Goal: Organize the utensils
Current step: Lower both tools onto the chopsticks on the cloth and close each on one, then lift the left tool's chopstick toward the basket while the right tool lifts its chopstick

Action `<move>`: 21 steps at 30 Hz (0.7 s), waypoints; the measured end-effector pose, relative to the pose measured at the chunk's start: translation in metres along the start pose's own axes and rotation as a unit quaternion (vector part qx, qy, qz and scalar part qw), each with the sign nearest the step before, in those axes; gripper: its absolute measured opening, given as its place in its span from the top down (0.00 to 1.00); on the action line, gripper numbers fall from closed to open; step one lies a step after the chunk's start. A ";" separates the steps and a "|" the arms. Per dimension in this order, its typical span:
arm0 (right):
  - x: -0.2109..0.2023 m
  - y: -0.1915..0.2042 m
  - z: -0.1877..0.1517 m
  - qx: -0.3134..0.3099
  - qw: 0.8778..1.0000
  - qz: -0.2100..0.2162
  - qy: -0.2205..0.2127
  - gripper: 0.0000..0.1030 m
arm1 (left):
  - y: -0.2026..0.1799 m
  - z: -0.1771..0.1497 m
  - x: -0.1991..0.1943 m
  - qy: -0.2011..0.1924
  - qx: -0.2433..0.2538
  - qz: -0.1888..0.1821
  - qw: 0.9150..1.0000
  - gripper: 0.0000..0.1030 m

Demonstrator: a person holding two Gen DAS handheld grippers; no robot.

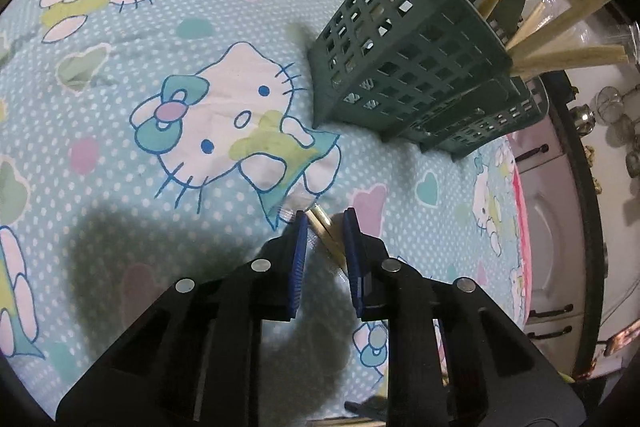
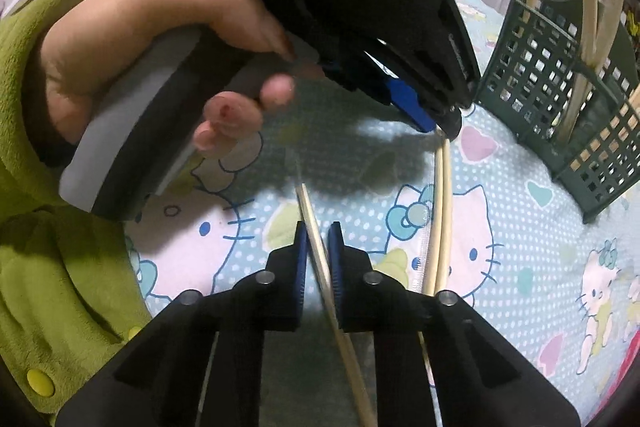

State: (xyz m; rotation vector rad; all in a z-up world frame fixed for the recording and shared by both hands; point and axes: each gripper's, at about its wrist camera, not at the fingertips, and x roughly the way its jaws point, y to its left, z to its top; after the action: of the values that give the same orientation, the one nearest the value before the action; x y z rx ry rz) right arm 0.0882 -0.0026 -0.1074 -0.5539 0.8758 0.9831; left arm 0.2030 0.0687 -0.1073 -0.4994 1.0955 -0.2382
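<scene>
Right — right gripper (image 2: 318,231): blue pads nearly together, clamped on a single bamboo chopstick (image 2: 316,227) that runs diagonally between them, tip poking out ahead over the bedsheet (image 2: 520,211), rest trailing back under the gripper body.

Left gripper (image 1: 326,217): narrow gap, pads against a wrapped pair of chopsticks (image 1: 322,223); a clear wrapper end sticks out past the left pad. In the right wrist view the same pair lies as two parallel pale sticks just right of the right gripper, far end under the left gripper's tip. A hand (image 2: 160,43) in a green fleece sleeve (image 2: 60,227) holds that gripper's handle and fills the upper left of that view.

Room: the sheet ahead of and left of the left gripper is bare cartoon-cat print, lots of free space. To the right the sheet ends at a pink edge, white cabinet doors (image 1: 556,239) beyond it.

Obstacle: green plastic cutlery caddy (image 1: 412,59), lattice walls, several compartments, standing on the sheet ahead-right of the left gripper, well apart from it. About five wrapped chopstick packs (image 1: 560,57) already stand in it, leaning out over the rim. Exact count unclear, some overlap.

Loose on the sheet: one single chopstick, one pair. One caddy.
</scene>
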 end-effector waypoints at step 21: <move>-0.064 -0.019 -0.038 0.015 0.998 -0.034 -0.046 0.95 | 0.005 0.011 -0.001 0.004 0.005 -0.010 1.000 1.00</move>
State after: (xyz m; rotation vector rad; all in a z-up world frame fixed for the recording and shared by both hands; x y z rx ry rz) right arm 0.0736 -0.0704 -0.0738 -0.5052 0.7832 0.9252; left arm 0.2126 0.0765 -0.1054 -0.5002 1.0963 -0.2624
